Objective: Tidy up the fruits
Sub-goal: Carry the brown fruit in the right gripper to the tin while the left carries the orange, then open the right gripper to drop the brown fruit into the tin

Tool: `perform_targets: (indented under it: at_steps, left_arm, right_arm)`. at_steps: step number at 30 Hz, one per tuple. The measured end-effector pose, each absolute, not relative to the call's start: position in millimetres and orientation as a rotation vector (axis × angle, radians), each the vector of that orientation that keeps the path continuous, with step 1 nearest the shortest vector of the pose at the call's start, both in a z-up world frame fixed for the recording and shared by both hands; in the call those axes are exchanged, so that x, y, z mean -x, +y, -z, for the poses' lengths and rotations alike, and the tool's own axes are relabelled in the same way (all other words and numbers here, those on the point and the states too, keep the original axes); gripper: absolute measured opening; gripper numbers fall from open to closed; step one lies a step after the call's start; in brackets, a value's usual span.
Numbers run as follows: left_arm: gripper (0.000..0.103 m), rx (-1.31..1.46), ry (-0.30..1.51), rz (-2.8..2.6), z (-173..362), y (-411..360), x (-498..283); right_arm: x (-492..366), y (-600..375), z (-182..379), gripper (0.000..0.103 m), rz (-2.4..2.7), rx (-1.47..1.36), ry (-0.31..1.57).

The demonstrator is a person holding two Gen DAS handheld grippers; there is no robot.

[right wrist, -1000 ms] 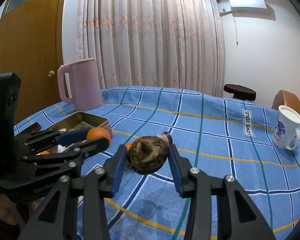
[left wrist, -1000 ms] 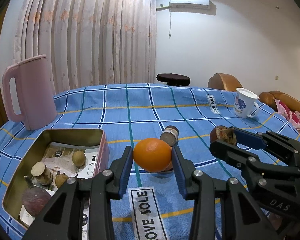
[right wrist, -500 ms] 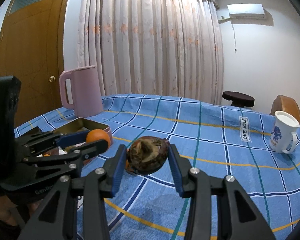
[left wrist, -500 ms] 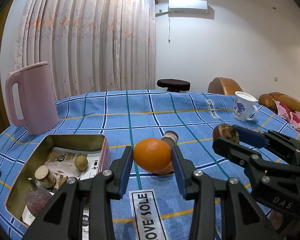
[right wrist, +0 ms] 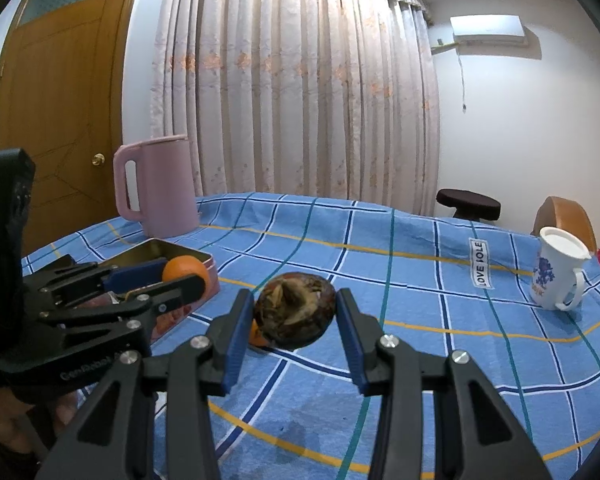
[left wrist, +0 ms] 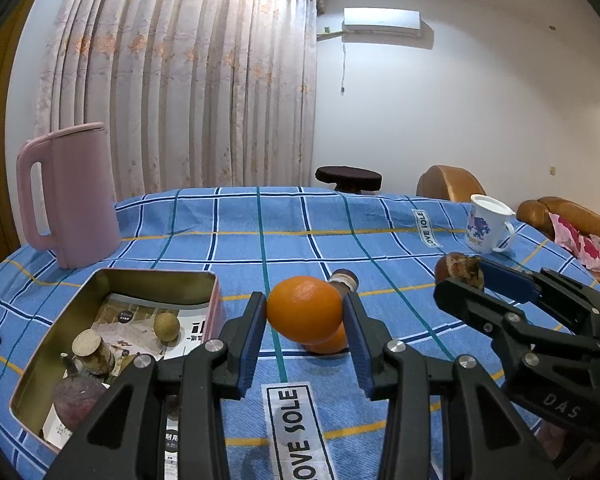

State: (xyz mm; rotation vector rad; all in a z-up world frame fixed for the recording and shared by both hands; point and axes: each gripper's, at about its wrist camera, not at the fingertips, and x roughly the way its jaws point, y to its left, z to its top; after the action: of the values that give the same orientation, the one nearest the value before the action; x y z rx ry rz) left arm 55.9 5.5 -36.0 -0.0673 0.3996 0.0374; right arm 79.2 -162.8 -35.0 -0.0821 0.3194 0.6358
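My left gripper [left wrist: 304, 320] is shut on an orange [left wrist: 303, 312] and holds it above the blue checked tablecloth, just right of the open metal tin [left wrist: 156, 276]. My right gripper [right wrist: 294, 316] is shut on a dark brown mangosteen [right wrist: 296, 316], also held above the cloth. In the left wrist view the mangosteen [left wrist: 458, 270] shows at the right in the right gripper [left wrist: 466, 280]. In the right wrist view the orange [right wrist: 184, 270] shows at the left in the left gripper [right wrist: 172, 276]. A second orange [left wrist: 328, 344] lies on the cloth under the held one.
The tin holds several small fruits and jars on printed paper. A pink jug [left wrist: 68, 196] stands behind the tin. A small dark jar [left wrist: 344, 280] lies on the cloth past the oranges. A white mug [left wrist: 486, 226] stands far right. A stool and sofa lie beyond the table.
Both grippers have risen with their fruit, so the table sits lower in both views. The grips have not changed.
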Motion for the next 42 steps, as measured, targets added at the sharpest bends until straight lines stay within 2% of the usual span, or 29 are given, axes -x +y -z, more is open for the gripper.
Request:
perform_targets:
  at_steps: [11, 24, 39, 40, 41, 42]
  left_arm:
    - [0.041, 0.095, 0.422, -0.115, 21.8, 48.4, -44.0]
    - [0.041, 0.170, 0.525, -0.304, 34.7, 146.4, -35.0]
    - [0.043, 0.199, 0.585, -0.319, 49.0, 159.2, -31.3]
    - [0.043, 0.195, 0.583, -0.320, 48.0, 158.3, -30.9]
    - [0.043, 0.191, 0.578, -0.321, 46.4, 156.6, -29.5]
    - [0.043, 0.189, 0.573, -0.316, 45.1, 155.4, -29.3]
  right_arm:
    - [-86.8, -131.7, 30.1, 0.045, -0.717, 0.058, 0.361]
    - [-77.9, -27.2, 28.5, 0.045, -0.929, 0.154, 0.414]
    - [-68.4, 13.6, 56.7, 0.046, -1.002, 0.286, 0.542]
    - [-68.8, 13.2, 56.1, 0.051, -1.007, 0.287, 0.540]
    - [-67.0, 11.4, 55.3, 0.063, -1.009, 0.284, 0.531]
    - [-65.8, 9.4, 54.2, 0.067, -1.010, 0.278, 0.523]
